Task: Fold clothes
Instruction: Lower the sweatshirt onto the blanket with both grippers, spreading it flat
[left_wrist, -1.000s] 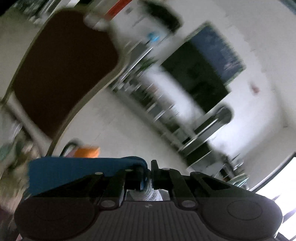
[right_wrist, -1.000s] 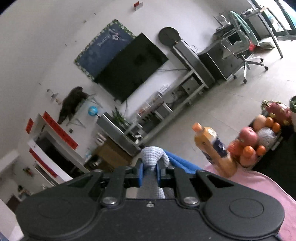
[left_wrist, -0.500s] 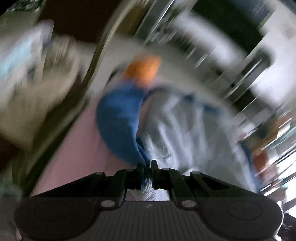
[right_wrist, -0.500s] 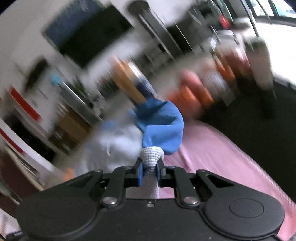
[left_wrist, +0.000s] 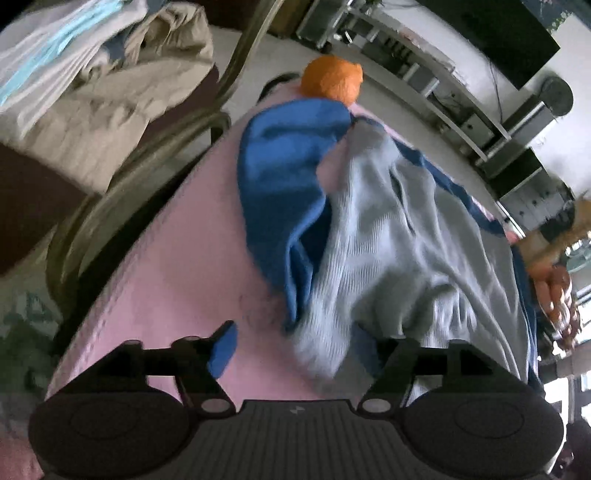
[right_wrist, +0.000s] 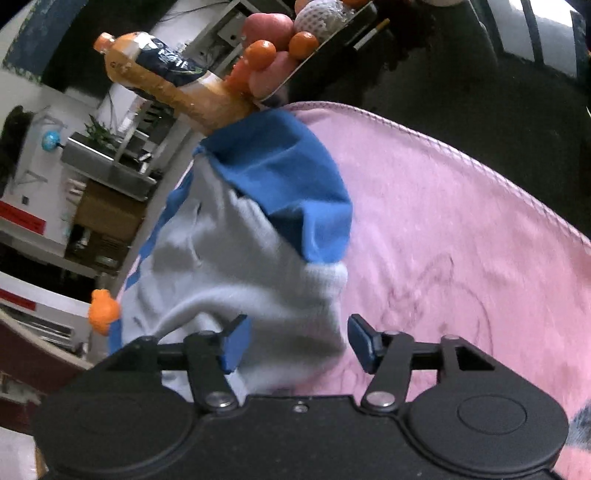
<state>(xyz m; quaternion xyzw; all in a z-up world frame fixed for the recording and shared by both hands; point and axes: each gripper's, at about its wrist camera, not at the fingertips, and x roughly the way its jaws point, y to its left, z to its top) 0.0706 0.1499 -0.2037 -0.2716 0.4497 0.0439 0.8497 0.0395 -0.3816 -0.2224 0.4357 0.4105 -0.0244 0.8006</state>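
Two tongs are opening: left gripper (left_wrist: 310, 343) and right gripper (right_wrist: 293, 341) straddle the ribbed grey-and-blue sweater (right_wrist: 243, 266), unpinched; it lies crumpled on fuzzy pink cloth (right_wrist: 461, 229); bottle (right_wrist: 166, 85) at eleven o'clock, label unreadable.

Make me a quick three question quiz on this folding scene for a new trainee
1. True or false: the right gripper clamps the shirt.
2. What colour is the cloth under the shirt?
3. Beside the fruit tray stands: A) a bottle B) a kettle C) a lamp.

Key: 1 false, both grippers' jaws are opening, pads off the fabric. 2 pink. 3 A.
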